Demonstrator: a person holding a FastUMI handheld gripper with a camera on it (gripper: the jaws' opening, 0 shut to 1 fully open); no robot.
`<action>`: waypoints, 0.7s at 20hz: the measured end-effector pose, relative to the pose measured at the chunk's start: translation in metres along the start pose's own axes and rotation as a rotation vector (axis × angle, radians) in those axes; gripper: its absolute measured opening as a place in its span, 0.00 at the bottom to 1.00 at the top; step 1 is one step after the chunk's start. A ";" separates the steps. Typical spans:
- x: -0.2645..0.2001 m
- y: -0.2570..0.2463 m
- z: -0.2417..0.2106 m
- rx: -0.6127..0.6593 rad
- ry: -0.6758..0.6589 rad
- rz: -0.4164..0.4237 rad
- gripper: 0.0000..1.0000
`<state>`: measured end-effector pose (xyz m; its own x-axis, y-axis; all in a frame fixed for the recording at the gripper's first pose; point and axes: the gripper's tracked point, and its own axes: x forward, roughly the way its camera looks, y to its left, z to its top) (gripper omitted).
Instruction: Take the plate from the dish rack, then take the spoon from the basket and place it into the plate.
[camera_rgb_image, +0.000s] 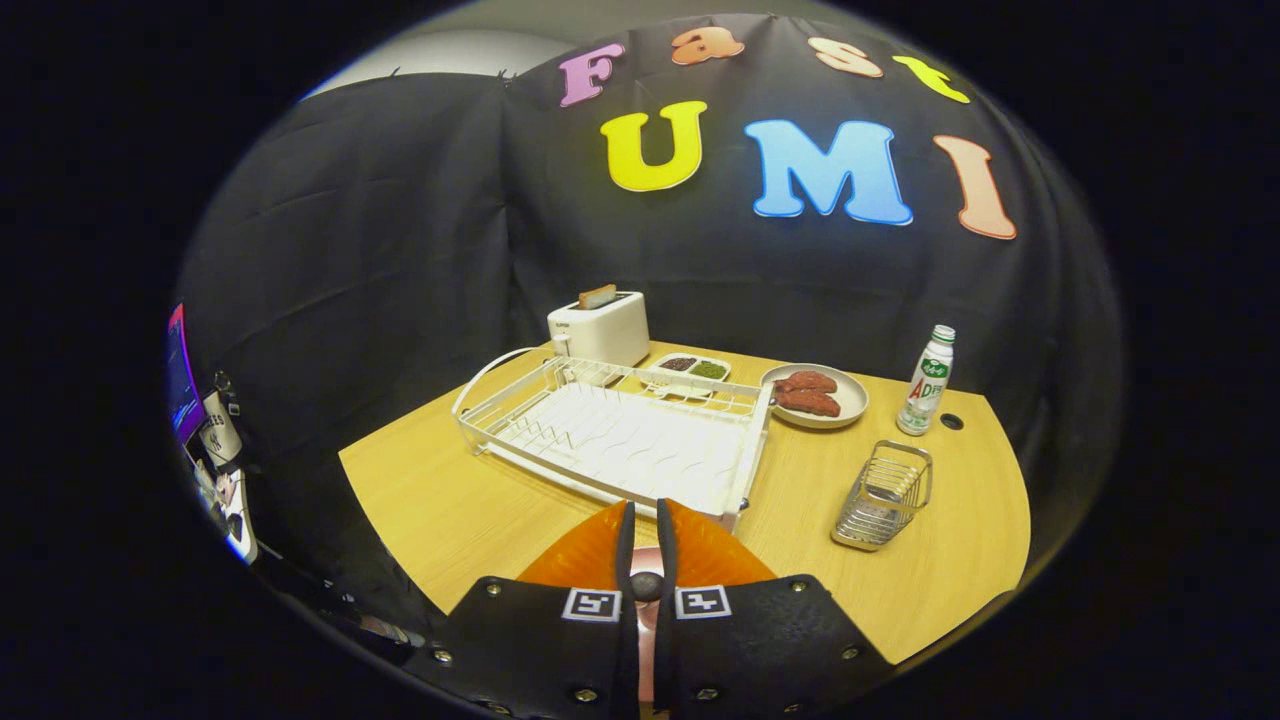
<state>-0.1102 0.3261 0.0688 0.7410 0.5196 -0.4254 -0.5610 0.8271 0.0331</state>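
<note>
– Across the tabletop (460, 500), what is seen, from the largest thing down?

– Most of the middle is taken by the white dish rack (610, 435), just ahead of the gripper (645, 505). No plate can be made out in its slots. Behind its far left corner a toaster (600, 328) is set, with a slice standing up out of it. One plate (850, 400) is seen beyond the rack's far right corner, with meat pieces on it. Whether this is the task's plate cannot be told.

– And the basket?

– The wire basket (884, 495) is placed to the right of the rack, apart from it, with a bottle (927, 382) beyond it. A spoon cannot be told apart from the wires inside.

– How are the gripper's fingers held?

– They are drawn together, with only a thin slit left between them. Whether anything is pinched there cannot be told.

– What could go wrong from here?

– With the fingers this close, nothing can be taken until they are parted. A reach into the narrow basket could be fouled by its wires, and the light basket could be tipped or dragged. A thin spoon handle could be let slip if it is gripped off-centre.
</note>
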 end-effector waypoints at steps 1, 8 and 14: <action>0.006 0.004 -0.002 -0.005 0.008 0.013 0.05; 0.021 0.010 -0.017 0.007 0.057 0.040 0.13; 0.009 -0.012 0.001 0.028 0.008 -0.017 0.17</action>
<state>-0.0965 0.3210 0.0650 0.7474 0.5035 -0.4335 -0.5376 0.8417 0.0506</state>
